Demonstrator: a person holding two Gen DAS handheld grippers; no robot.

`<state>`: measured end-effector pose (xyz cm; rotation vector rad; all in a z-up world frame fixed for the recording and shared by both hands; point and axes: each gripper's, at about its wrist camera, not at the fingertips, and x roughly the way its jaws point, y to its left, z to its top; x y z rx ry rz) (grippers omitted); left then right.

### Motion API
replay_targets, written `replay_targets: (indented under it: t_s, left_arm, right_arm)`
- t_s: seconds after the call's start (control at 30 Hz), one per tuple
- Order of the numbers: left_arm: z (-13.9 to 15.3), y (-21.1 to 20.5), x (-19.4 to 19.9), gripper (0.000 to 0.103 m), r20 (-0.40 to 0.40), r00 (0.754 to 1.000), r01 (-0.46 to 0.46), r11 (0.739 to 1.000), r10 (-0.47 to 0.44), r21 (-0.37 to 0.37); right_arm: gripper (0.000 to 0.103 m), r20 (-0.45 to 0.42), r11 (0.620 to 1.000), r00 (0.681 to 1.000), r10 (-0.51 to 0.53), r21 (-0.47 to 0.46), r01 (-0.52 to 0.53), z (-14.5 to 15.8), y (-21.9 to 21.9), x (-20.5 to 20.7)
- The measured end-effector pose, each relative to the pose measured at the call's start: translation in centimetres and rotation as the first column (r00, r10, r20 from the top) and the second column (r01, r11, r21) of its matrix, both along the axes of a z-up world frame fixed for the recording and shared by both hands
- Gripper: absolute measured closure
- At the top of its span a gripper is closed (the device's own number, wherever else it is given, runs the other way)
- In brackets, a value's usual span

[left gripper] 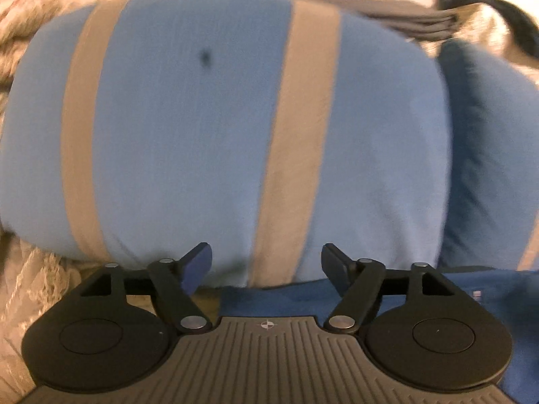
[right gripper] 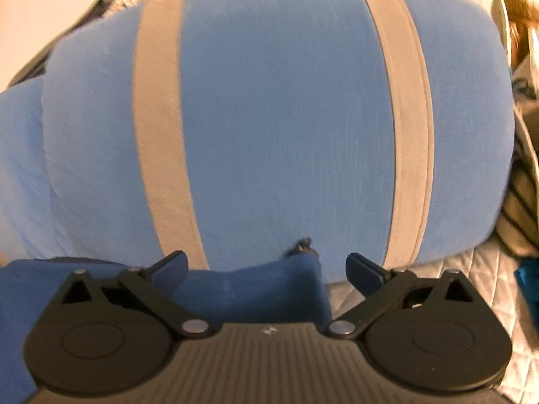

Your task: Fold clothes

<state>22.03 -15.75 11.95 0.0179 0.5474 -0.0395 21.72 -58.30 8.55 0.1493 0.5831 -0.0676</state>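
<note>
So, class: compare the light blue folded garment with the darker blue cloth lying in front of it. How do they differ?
The light blue garment carries broad grey stripes; the dark blue cloth looks plain. The garment is a bulky folded bundle filling the view; the cloth shows only as a low strip at its near edge. The garment is paler, the cloth deeper blue. Both are blue fabric on the quilted bedding.

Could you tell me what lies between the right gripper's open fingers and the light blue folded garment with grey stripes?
In the right wrist view, a darker blue cloth lies between the right gripper and the striped garment.
</note>
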Motion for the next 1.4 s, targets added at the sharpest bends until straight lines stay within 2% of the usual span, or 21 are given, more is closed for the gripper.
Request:
replay_targets:
  t_s: [0.2,0.33,0.43,0.57,0.67,0.8,0.87,0.93,1.07,1.4]
  left_arm:
    - [0.6,-3.0,-2.1,0.026,0.003,0.997,0.076,0.997,-0.077,0.019]
    - [-1.3,-4.8,-2.7,0.026,-0.021,0.998,0.053,0.998,-0.052,0.03]
    - [-3.1,-5.9,-2.3,0.026,-0.063,0.993,0.104,0.995,-0.104,0.0]
    - [-5.2,-7.2,-1.5,0.026,-0.078,0.987,0.142,0.99,-0.141,0.002]
    - [-7.1,-7.5,-0.5,0.026,-0.123,0.98,0.157,0.987,-0.158,-0.023]
    - [-9.2,-7.5,-0.3,0.025,-0.127,0.981,0.143,0.989,-0.146,-0.034]
    - [-9.7,-7.8,0.2,0.021,-0.136,0.98,0.144,0.989,-0.147,-0.032]
    - [-10.4,-8.0,0.7,0.012,-0.151,0.976,0.155,0.987,-0.158,-0.034]
    - [-11.7,-8.1,1.4,0.0,-0.166,0.97,0.172,0.983,-0.18,-0.06]
    - [-11.9,-8.7,1.6,0.0,-0.165,0.969,0.179,0.983,-0.182,-0.032]
  right_arm:
    - [0.0,0.021,0.999,1.0,0.022,0.029,-0.023,0.9,1.7,-1.3]
    - [0.0,0.017,0.997,0.998,0.066,0.039,-0.067,-0.7,3.2,-2.3]
    - [0.0,0.022,0.99,0.99,0.139,-0.017,-0.139,-1.7,5.6,-3.0]
    - [0.0,0.011,0.976,0.982,0.188,-0.113,-0.186,-3.7,8.6,-2.1]
    - [0.0,0.02,0.976,0.982,0.187,-0.121,-0.183,-5.2,9.0,-1.2]
    - [0.001,0.019,0.986,0.99,0.136,-0.096,-0.134,-7.4,8.6,-0.6]
    - [0.001,0.001,0.99,0.993,0.121,-0.078,-0.121,-8.0,8.3,0.0]
    - [0.001,-0.026,0.991,0.993,0.115,-0.062,-0.116,-8.5,8.1,0.7]
    - [0.001,-0.115,0.991,0.985,0.128,-0.016,-0.13,-9.6,7.7,2.5]
    - [0.001,-0.108,0.991,0.987,0.12,-0.049,-0.126,-10.2,8.3,2.6]
